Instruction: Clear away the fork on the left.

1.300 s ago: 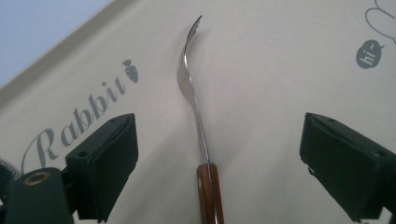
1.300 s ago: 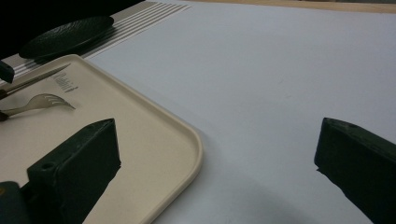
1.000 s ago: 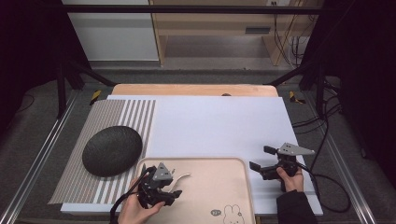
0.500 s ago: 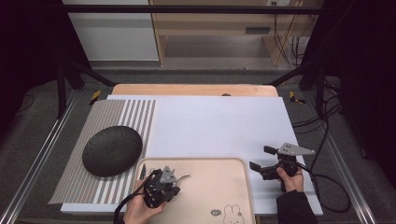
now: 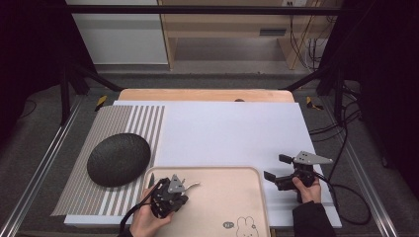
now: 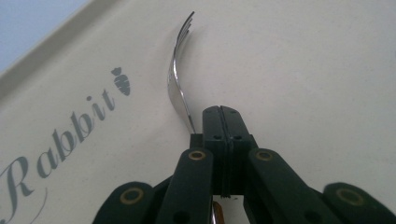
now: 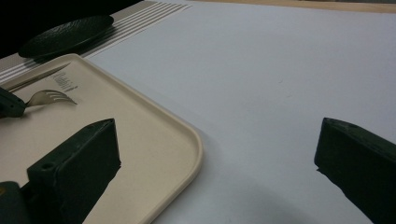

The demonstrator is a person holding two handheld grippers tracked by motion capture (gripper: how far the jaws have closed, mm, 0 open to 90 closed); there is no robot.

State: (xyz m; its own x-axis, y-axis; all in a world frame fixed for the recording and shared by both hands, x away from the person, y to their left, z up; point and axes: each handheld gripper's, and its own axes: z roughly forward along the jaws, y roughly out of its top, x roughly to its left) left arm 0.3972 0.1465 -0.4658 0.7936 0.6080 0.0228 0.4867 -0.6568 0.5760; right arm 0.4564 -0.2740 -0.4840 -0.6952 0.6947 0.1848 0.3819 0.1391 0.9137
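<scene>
Since the earlier frame the left gripper [image 5: 170,192] has drawn its jaws together, and they have just been closing on the handle of the fork [image 5: 191,186], which they now pinch. One fork, one knife [image 5: 151,179], one beige tray [image 5: 237,207], one dark plate [image 5: 118,159] and two grippers are on or over the worktop [image 5: 232,133]. From above, the fork sits over the tray's far left part, its long axis running left to right, tines toward the right. The left gripper view adds the tines' upward curve [image 6: 180,56] and the word "Rabbit" printed on the tray [image 6: 70,126]. The right gripper [image 5: 279,170] hovers over the white mat right of the tray, jaws wide apart and empty; its own view catches the knife [image 7: 35,78] lying beyond the fork [image 7: 49,97].
</scene>
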